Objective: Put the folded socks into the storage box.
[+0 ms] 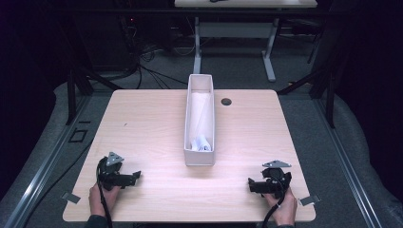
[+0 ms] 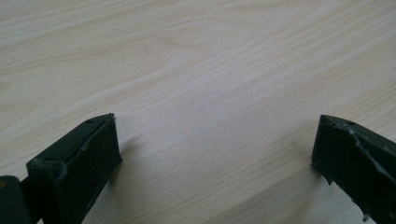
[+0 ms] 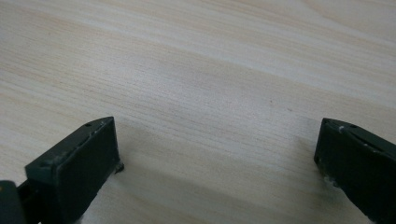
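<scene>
both the left gripper point(image 1: 136, 176) and right gripper point(image 1: 250, 183) are resting wide open near the table's point(image 1: 142, 123) front corners, gripping nothing.

You'll find no text, label, brand, number or sign that can be read anywhere here: the white box point(image 1: 199, 142), the wooden counter point(image 1: 142, 133) and both sets of black jaws carry bare, unmarked surfaces.

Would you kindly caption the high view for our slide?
Two open grippers, left gripper and right gripper, rest on the wooden table flanking a narrow white box.
</scene>
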Action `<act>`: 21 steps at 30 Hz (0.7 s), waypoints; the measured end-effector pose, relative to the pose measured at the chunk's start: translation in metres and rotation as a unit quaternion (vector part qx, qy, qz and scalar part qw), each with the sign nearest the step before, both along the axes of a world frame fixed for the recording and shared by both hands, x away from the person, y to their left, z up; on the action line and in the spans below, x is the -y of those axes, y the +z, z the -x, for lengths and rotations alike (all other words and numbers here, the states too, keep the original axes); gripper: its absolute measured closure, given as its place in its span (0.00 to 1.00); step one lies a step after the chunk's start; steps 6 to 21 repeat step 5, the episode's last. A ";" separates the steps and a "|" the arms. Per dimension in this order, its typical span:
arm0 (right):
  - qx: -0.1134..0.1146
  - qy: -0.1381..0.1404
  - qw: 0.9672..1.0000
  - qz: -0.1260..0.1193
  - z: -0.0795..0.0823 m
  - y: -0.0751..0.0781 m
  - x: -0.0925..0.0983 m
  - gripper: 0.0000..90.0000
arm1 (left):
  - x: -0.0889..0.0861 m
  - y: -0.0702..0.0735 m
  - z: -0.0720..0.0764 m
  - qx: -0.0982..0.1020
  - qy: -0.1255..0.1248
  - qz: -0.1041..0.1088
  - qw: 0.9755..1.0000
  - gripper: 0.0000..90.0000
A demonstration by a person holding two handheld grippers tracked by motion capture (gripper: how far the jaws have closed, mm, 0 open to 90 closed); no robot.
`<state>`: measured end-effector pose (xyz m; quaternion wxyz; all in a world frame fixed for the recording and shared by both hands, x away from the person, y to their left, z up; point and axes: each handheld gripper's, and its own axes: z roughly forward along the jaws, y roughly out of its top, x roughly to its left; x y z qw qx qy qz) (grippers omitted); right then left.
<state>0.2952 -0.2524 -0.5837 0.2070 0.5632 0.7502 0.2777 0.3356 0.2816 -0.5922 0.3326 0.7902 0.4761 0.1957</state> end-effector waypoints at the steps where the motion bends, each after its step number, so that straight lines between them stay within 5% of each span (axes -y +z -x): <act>1: 0.009 0.000 1.000 -0.002 0.001 -0.001 0.001 0.00 | 0.000 0.000 0.000 0.000 0.000 0.000 1.000 0.01; 21: 0.019 -0.001 1.000 -0.006 0.003 -0.003 0.002 0.00 | 0.000 0.000 0.000 0.000 0.000 0.000 1.000 0.01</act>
